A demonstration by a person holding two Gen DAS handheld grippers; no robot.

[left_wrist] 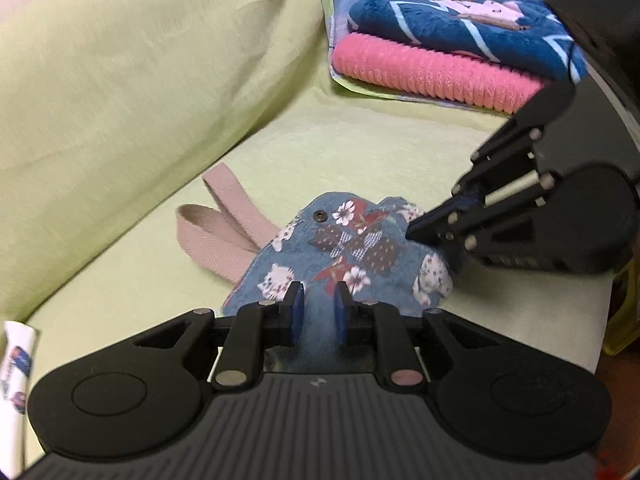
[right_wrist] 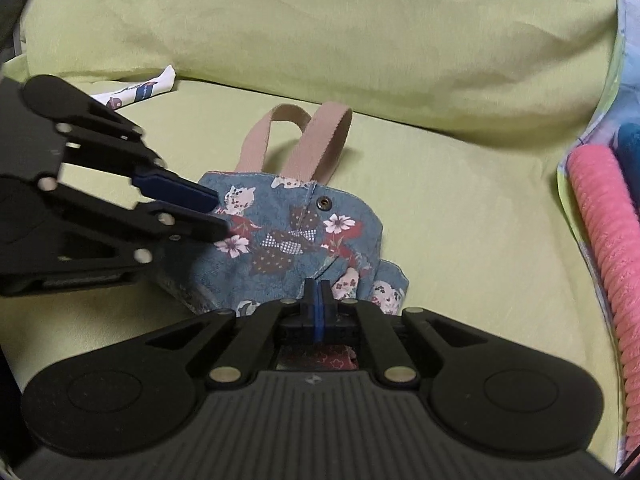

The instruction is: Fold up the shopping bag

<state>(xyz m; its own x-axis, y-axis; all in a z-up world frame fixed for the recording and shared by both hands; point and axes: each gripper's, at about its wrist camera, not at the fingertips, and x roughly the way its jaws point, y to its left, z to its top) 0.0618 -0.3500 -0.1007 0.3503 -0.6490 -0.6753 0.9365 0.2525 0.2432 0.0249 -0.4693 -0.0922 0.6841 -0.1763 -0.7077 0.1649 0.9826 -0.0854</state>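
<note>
Floral shopping bag bunched on green sofa seat. R tongs pinch its near hem; L tongs part-spread, fabric between, unclamped. Risk: bag slips from L, fold springs open.

Yellow-green sofa seat and back cushion — folded pink towel and blue blanket alongside.

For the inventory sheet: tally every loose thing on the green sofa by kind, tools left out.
Shopping bag, blue floral with pink handles: 1
Folded textiles: 2, pink ribbed one and blue patterned one stacked on it
Patterned cloth under that stack: 1
White printed packet: 1
Total: 5
</note>
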